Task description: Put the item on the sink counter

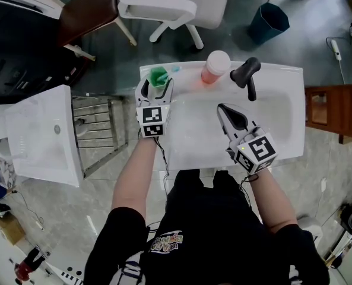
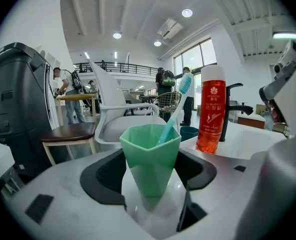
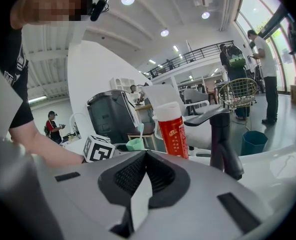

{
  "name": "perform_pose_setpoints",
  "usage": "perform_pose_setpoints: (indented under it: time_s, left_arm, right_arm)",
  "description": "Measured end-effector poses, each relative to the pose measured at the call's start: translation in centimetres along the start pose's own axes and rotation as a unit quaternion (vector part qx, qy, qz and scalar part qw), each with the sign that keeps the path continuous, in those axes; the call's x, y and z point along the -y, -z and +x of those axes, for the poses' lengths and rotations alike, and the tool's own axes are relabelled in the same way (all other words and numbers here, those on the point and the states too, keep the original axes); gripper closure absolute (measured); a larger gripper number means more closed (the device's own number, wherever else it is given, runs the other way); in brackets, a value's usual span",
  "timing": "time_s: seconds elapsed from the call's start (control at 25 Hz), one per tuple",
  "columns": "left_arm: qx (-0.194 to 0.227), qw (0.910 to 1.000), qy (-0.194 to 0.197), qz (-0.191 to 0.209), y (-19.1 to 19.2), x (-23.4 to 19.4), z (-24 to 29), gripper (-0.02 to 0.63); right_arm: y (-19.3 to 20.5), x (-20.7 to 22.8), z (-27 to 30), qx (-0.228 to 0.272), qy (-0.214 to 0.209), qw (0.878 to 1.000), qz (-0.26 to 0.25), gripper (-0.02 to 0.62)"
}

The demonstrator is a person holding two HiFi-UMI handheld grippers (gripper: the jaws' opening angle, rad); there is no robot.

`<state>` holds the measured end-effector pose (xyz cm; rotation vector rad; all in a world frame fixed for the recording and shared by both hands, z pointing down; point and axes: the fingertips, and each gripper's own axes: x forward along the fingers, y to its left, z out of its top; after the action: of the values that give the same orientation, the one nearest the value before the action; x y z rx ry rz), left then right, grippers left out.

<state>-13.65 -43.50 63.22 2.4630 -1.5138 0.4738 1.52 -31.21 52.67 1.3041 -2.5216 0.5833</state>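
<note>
A green cup (image 1: 158,78) with a blue toothbrush (image 2: 175,109) in it stands on the back left corner of the white sink counter (image 1: 282,76). My left gripper (image 1: 157,85) is around it. In the left gripper view the cup (image 2: 150,159) sits between the two black pads, which lie against its sides, and its base rests on the white surface. My right gripper (image 1: 223,107) hovers over the basin (image 1: 193,135), shut and empty. From the right gripper view (image 3: 147,156) the cup (image 3: 135,144) is small and far, at the left.
A red shampoo bottle (image 1: 214,67) and a black faucet (image 1: 246,73) stand along the counter's back edge, right of the cup. A second white sink (image 1: 42,132) and a metal rack (image 1: 101,132) are at the left. Chairs (image 1: 176,5) and a blue bin (image 1: 269,21) lie beyond.
</note>
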Motion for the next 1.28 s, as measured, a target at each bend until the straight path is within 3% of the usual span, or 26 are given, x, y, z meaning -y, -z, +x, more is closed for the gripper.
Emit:
perform_pose_setpoints:
  time_s: [0.52,0.96,1.28]
  left_arm:
    - [-0.013,0.9999,0.0,0.005,0.9,0.3,-0.7,0.308]
    - [-0.002,0.9995,-0.031,-0.005,0.2,0.5,-3.8,0.308]
    - [0.013,0.9987,-0.048,-0.011,-1.1,3.0,-7.4,0.308]
  right_arm:
    - [-0.1,0.0,-0.1,0.001,-0.005,1.0,0.002,0.541]
    - [-0.8,-0.9,-1.3,0.008,-0.029,0.999,-0.013,0.541]
    - [-1.4,-1.4,-3.7,0.021,-0.051,0.998,-0.025,0.541]
